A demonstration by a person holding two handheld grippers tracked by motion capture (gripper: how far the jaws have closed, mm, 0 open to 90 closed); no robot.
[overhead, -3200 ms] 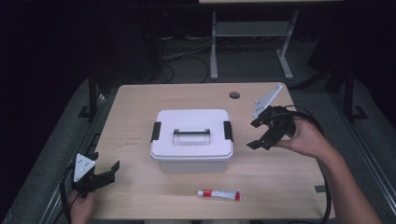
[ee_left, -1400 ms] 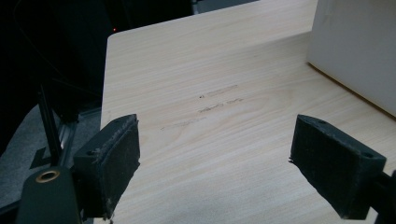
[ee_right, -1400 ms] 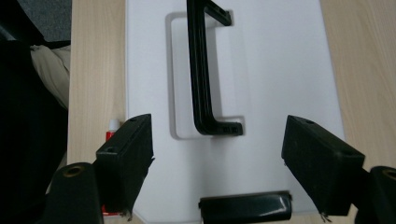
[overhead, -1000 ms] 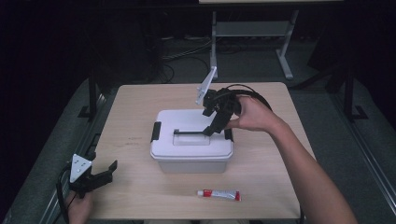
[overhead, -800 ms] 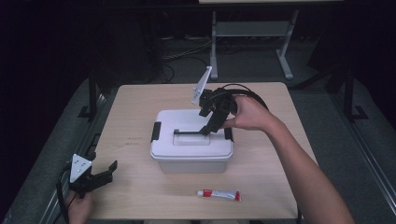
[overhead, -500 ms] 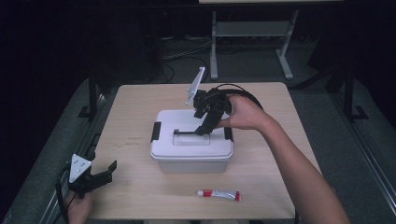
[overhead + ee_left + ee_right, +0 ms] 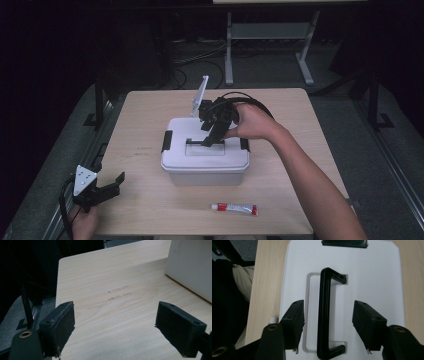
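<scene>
Fingers of the right gripper [image 7: 328, 325] have just been closing, now straddling without touching the black plastic handle [image 7: 324, 315] atop the white lidded plastic box [image 7: 205, 157] at mid-worktop [image 7: 150, 125], having crossed from the right edge; lifting looks imminent. Left gripper [image 7: 107, 190] idles released at the near-left corner.

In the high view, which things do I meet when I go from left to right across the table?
Left tongs → white box → right tongs above the black handle on the lid → tube → the person's right hand.
</scene>
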